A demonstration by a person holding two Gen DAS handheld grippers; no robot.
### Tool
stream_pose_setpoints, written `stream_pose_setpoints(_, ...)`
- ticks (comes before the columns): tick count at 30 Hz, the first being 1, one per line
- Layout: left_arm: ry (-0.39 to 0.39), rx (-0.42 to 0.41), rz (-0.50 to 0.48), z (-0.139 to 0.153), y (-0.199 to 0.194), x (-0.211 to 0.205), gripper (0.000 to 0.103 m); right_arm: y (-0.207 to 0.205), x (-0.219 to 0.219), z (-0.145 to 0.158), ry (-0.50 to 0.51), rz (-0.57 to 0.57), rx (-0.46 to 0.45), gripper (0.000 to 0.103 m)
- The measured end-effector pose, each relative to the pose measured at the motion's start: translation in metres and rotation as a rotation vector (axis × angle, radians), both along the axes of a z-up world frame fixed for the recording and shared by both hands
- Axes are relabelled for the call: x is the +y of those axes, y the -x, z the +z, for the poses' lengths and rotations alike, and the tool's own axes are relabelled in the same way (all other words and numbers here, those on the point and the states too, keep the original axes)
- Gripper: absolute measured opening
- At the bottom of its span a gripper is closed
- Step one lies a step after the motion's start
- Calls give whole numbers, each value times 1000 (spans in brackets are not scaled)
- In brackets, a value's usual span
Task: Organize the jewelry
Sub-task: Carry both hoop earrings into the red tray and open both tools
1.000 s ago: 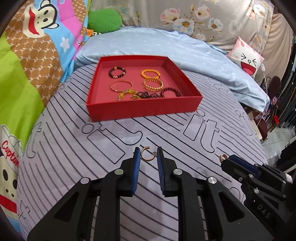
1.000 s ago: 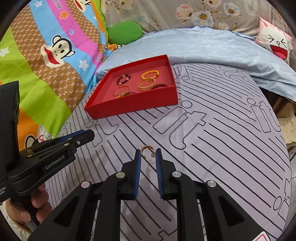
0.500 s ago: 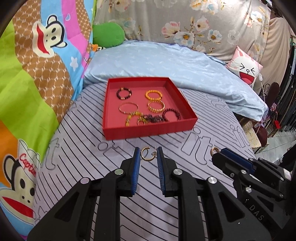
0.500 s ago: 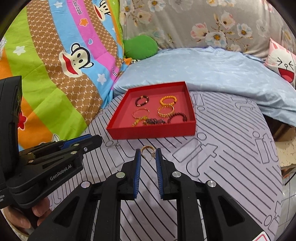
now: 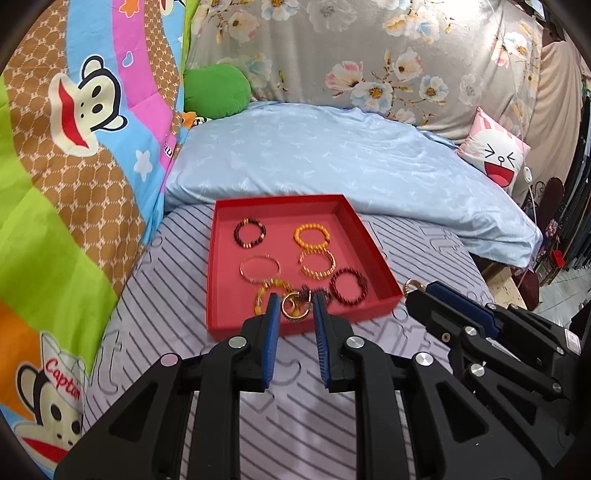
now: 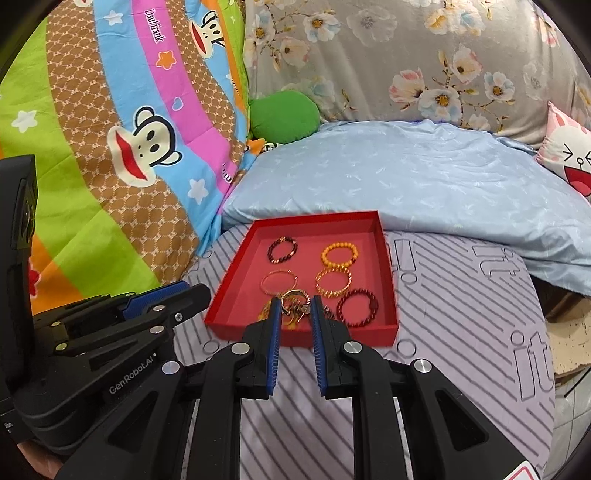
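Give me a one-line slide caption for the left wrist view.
Left gripper holds a gold hoop earring above the red tray of bracelets; right gripper alongside.

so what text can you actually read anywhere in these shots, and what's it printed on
"GenRobot.AI": side of the left gripper.
"Daulfrank": pink stripe of the monkey blanket.
"Captan", last letters uncertain: monkey's cap on the blanket.
"it": grey striped bedsheet.
Label on the right gripper: too small.
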State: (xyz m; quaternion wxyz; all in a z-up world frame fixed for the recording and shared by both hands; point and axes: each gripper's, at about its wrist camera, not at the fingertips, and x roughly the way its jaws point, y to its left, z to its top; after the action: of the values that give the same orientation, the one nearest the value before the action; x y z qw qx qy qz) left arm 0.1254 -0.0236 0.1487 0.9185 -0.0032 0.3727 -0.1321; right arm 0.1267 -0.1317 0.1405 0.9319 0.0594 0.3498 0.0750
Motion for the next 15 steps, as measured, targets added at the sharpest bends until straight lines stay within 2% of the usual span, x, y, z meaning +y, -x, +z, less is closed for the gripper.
stream_pose_setpoints(7, 4, 7, 31, -8, -49, 6, 18, -51, -13, -12, -8, -29, 32, 15)
stream_pose_setpoints(15, -18, 38, 56, -33, -102, 1, 18, -105, -14, -37, -6, -44, 78, 15)
